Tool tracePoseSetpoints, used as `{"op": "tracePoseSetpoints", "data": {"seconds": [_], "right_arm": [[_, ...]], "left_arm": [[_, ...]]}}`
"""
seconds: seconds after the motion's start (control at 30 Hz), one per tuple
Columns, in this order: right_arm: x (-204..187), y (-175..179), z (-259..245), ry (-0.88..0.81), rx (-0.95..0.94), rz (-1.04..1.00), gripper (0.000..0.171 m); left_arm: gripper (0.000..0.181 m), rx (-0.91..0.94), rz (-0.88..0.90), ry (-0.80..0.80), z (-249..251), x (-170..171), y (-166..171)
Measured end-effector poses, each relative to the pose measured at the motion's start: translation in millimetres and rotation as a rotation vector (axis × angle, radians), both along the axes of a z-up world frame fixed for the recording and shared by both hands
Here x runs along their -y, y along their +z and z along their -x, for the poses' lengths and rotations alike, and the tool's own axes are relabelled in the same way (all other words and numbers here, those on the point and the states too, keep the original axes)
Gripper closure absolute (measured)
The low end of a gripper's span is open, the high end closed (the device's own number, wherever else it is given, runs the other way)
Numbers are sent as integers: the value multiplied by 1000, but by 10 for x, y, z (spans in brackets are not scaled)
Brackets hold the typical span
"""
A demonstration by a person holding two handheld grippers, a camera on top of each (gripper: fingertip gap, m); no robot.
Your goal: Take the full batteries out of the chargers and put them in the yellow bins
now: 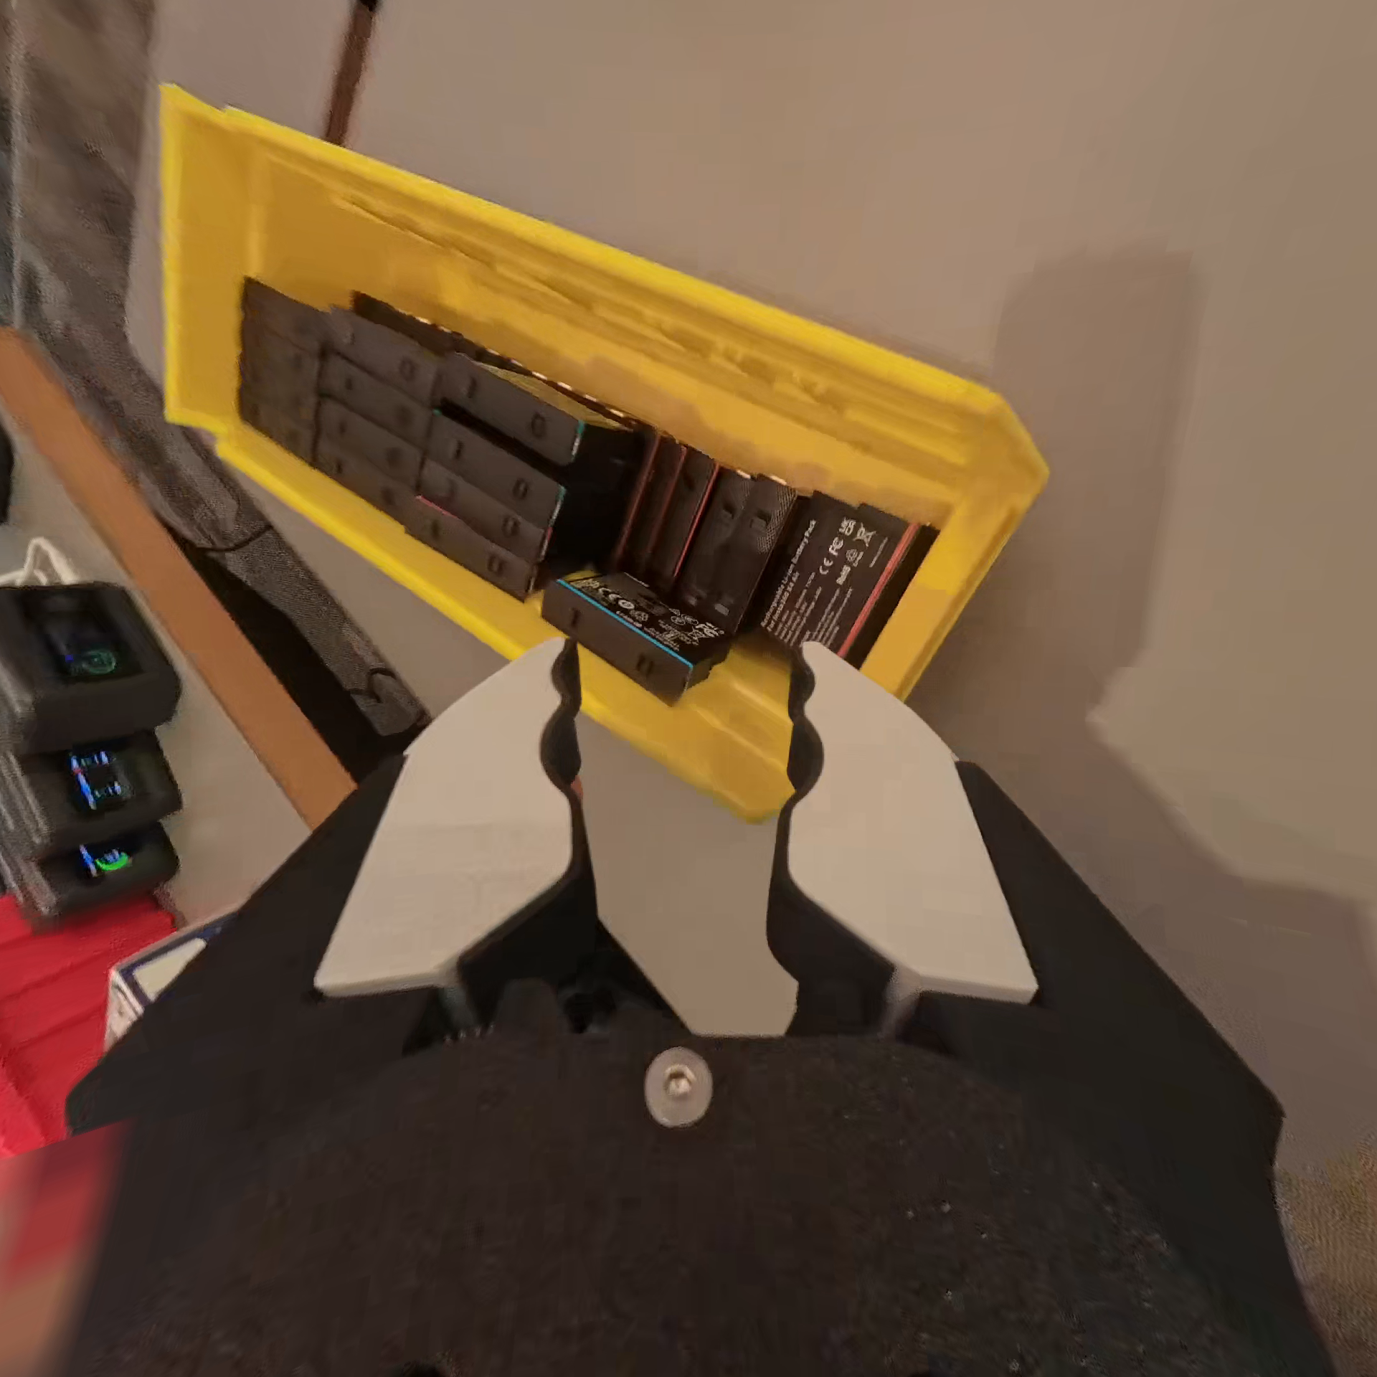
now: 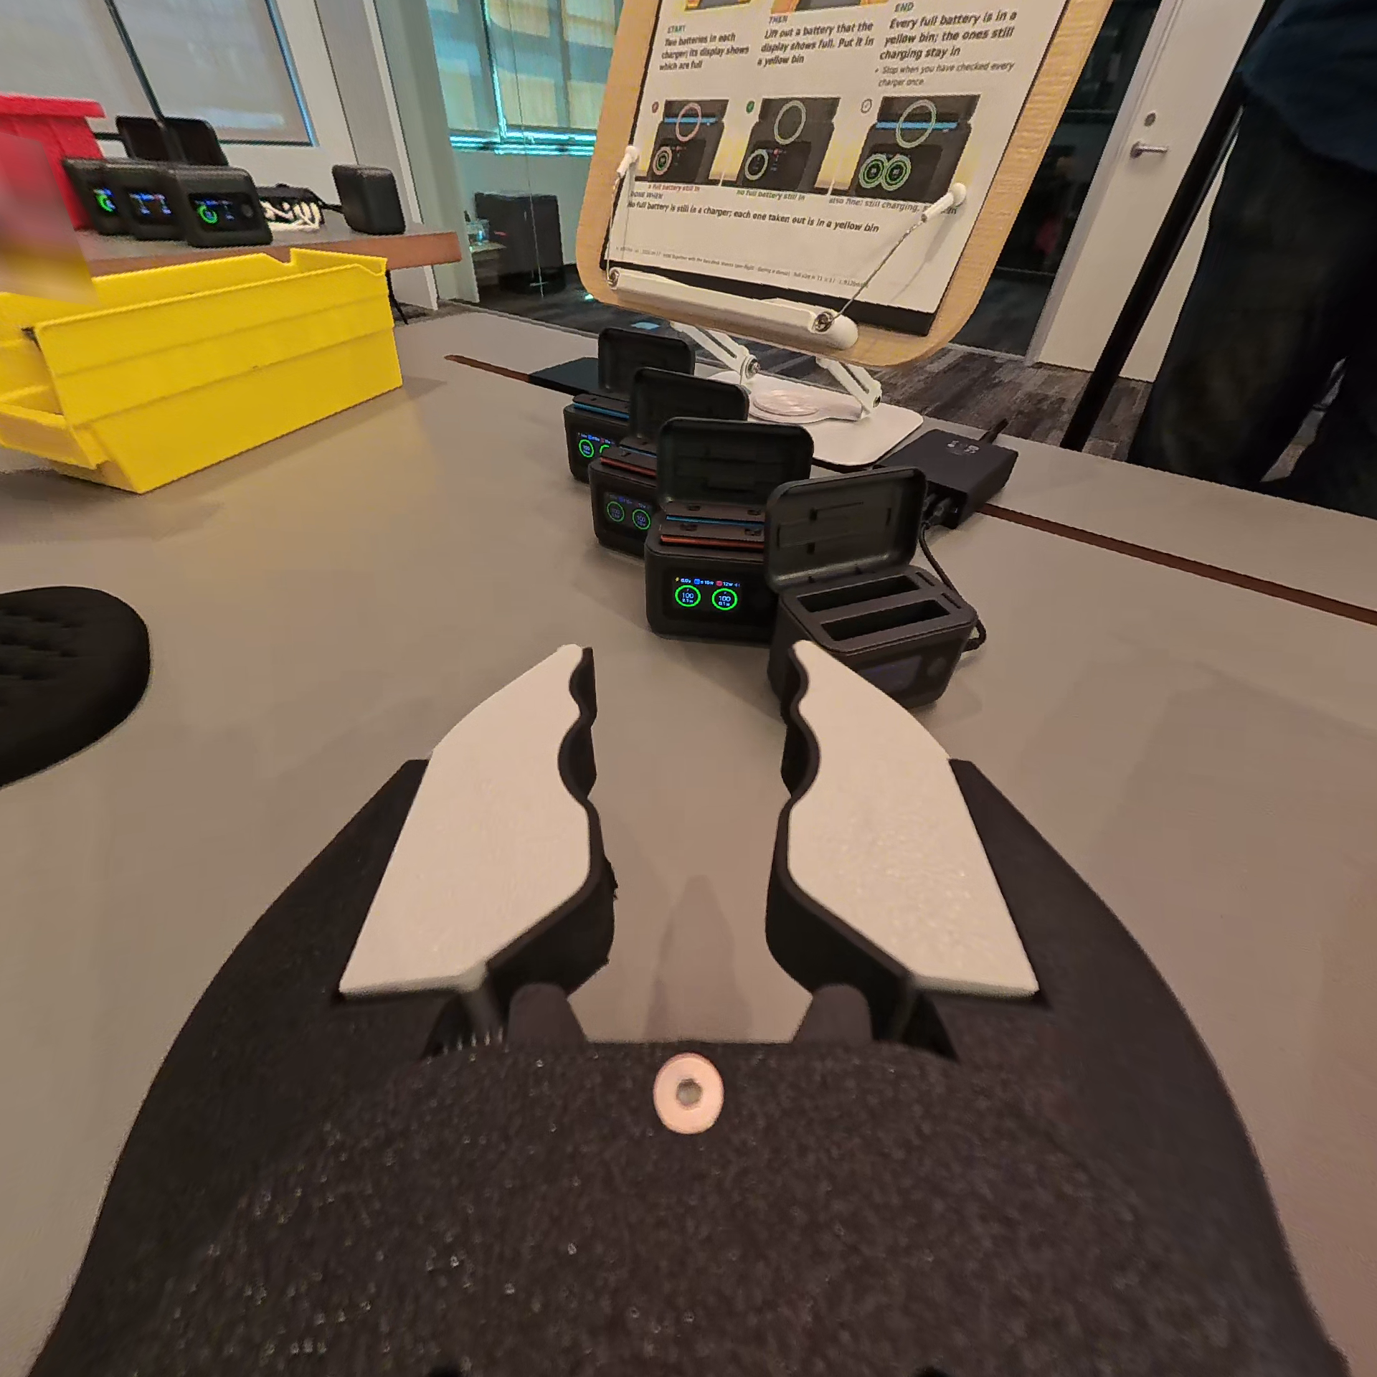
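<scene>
In the left wrist view a yellow bin (image 1: pixel 745 387) holds several black batteries. One loose battery (image 1: pixel 633 633) lies at the bin's near end, just beyond my left gripper (image 1: pixel 682 663), which is open and empty over the bin's rim. In the right wrist view my right gripper (image 2: pixel 689 663) is open and empty, low over the grey table. Ahead stands a row of black chargers with lids up. The nearest charger (image 2: pixel 872 633) has empty slots. The one behind it (image 2: pixel 708 581) holds two batteries and shows two green rings. The yellow bin (image 2: pixel 201 365) sits at the far left.
A document stand with an instruction sheet (image 2: pixel 805 171) rises behind the chargers. A black power brick (image 2: pixel 954 469) and cable lie at the right. More chargers (image 2: pixel 171 201) stand on a far shelf beside a red bin (image 2: pixel 37 127). A black round pad (image 2: pixel 59 670) lies at the left. There is about 50 cm between the tips of the two grippers.
</scene>
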State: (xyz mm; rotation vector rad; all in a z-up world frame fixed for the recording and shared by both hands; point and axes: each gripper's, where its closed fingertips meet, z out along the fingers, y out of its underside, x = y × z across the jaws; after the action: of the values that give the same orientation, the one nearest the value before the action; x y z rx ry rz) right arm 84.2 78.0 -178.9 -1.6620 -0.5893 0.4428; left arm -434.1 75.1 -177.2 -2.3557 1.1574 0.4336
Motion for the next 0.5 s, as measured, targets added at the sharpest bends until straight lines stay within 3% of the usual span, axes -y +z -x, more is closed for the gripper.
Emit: {"op": "tracePoseSetpoints", "data": {"seconds": [0.17,0.5], "right_arm": [[-8,-31,9,2,6,13,127],[-30,-54,-11,8,-32,54,130]], "left_arm": [[119,-201,186,-70,151,-142,-154],[115,-400,465,-123,323,-211,-300]]}}
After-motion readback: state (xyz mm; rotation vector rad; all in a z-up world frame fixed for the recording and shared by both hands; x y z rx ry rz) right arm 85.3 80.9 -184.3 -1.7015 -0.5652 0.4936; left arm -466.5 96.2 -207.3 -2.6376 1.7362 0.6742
